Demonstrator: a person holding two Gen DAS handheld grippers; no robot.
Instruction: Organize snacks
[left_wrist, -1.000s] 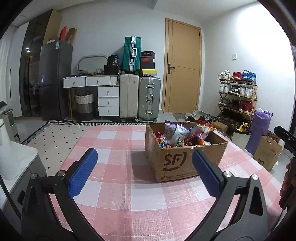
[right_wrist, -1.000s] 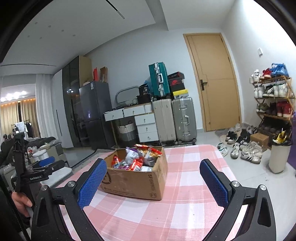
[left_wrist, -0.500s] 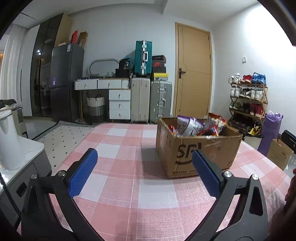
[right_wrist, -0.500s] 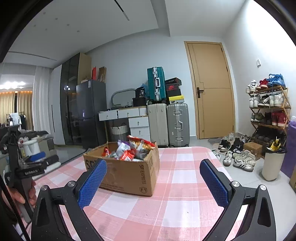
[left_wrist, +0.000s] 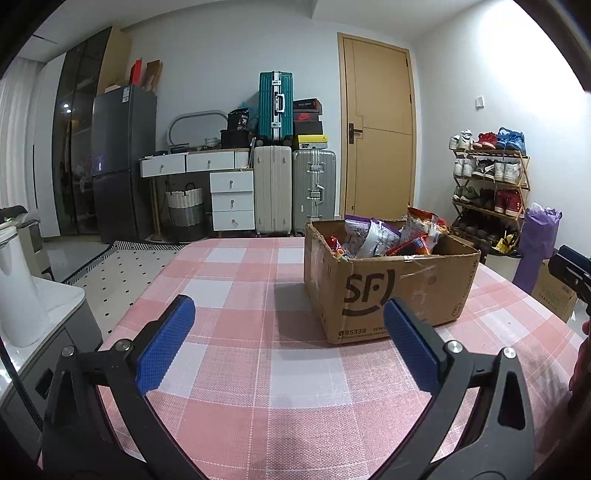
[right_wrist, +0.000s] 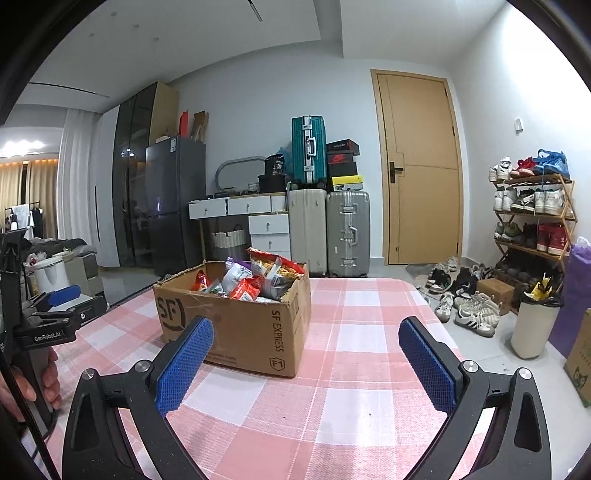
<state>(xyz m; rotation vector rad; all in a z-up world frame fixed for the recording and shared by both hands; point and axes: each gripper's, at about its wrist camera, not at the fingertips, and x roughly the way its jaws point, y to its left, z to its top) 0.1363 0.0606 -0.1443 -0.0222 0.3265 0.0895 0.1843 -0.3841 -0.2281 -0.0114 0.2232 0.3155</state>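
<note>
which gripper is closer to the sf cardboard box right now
Roughly level, the left perhaps slightly nearer. The left gripper sits before the cardboard box, offset to its left; the right gripper faces its right front corner. Both jaws open, neither touching.

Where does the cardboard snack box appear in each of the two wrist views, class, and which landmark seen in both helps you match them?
Left wrist view: the cardboard box sits right of centre on the checked tablecloth, beyond the open left gripper.
Right wrist view: the box sits left of centre, beyond the open right gripper.
Shared landmark: the teal suitcase stacked against the back wall.
</note>
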